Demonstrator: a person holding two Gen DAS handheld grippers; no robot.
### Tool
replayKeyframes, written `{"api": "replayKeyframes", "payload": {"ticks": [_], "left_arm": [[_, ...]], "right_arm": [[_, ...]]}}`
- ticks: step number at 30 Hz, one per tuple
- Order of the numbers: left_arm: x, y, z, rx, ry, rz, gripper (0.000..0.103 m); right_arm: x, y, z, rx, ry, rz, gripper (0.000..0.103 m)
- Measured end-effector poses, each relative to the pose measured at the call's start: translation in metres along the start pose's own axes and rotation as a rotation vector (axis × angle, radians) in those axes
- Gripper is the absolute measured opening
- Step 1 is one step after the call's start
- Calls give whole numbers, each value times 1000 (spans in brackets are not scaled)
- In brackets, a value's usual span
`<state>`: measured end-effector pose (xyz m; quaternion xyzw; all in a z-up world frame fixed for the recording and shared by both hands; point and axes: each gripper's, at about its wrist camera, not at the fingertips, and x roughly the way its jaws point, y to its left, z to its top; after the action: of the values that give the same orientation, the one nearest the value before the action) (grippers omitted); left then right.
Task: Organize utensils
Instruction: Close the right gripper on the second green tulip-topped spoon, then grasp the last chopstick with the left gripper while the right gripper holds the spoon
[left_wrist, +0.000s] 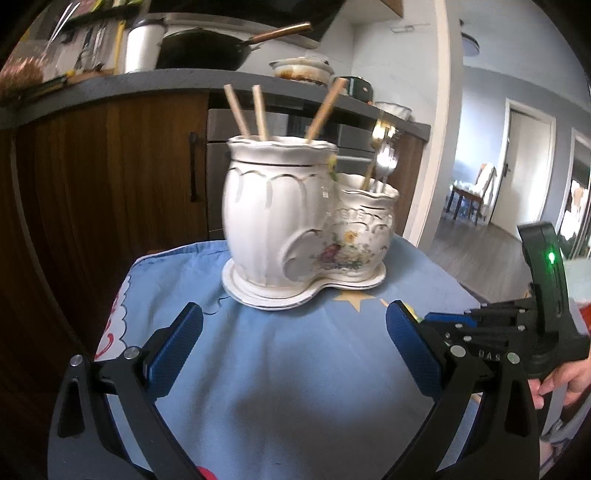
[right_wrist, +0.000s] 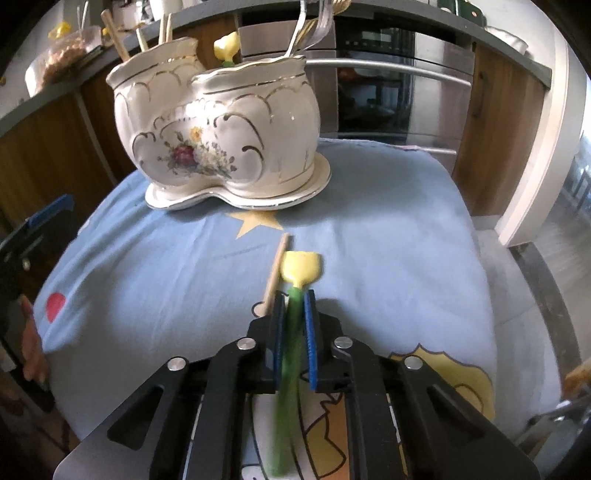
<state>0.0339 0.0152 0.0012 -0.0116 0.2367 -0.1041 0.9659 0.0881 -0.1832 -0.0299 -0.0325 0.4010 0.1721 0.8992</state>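
Right gripper (right_wrist: 294, 295) clamped on one tulip-shaped utensil (right_wrist: 300, 271); left gripper (left_wrist: 294, 325) spread apart.
Ceramic holder (left_wrist: 295, 214): three chopsticks (left_wrist: 236, 110), two forks (left_wrist: 384, 155). One chopstick (right_wrist: 275, 275) on desk (right_wrist: 388, 229).

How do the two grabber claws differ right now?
The left gripper is spread wide with nothing between its blue pads, while the right gripper is closed on a green-handled yellow spoon. The left faces the ceramic utensil holder; the right sits low over the blue cloth. Both are black with blue pads.

Soft daylight, dim cabinets — motion blur, heavy fisheye bending, black vignetted corners.
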Motion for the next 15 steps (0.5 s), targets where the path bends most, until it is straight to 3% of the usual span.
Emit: {"api": "replayKeyframes", "payload": {"ticks": [8,15], "left_arm": [[13,-39,-4,42,95,-29,98],[36,-81,-15,45,229,-84,96]], "right_arm": [[-20,-21,2,43,-88,54,10],[-36,-37,1,40,-135,-7,10]]}}
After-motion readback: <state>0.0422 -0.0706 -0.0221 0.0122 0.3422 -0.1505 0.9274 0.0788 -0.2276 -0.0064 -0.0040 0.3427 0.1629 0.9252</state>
